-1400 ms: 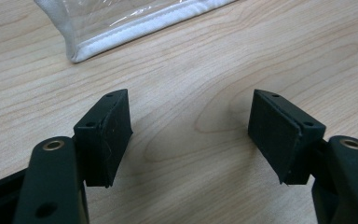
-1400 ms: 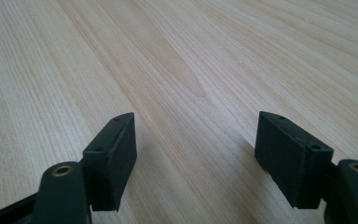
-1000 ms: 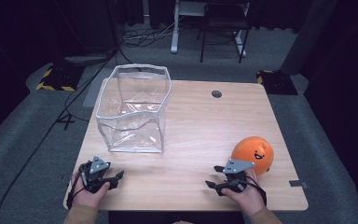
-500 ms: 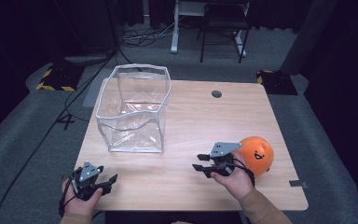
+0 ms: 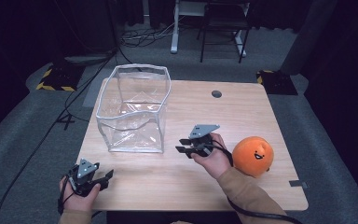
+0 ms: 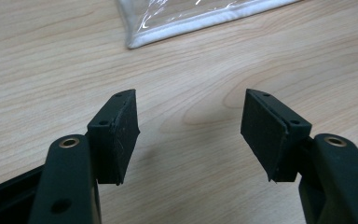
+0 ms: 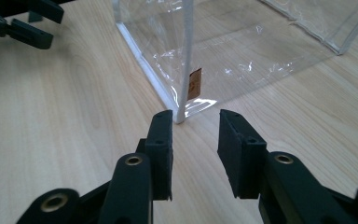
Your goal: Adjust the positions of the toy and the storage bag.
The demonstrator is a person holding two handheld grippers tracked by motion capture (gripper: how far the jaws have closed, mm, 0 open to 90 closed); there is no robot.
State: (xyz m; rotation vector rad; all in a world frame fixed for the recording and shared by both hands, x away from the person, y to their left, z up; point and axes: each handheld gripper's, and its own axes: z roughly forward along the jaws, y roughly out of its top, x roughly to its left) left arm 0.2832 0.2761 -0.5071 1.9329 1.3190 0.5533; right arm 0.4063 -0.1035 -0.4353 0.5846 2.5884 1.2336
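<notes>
At picture centre, the right tongs [image 5: 182, 145], spread, reach for the clear plastic box's [image 5: 133, 109] corner, needing a pinch next; left tongs [image 5: 106, 179] spread.

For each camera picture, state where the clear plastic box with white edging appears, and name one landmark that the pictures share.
High view: the clear plastic box with white edging stands left of centre on the wooden table.
Left gripper view: its bottom corner at the top edge.
Right gripper view: its near corner just beyond the open jaws.
Shared landmark: the box's white bottom seam.
</notes>
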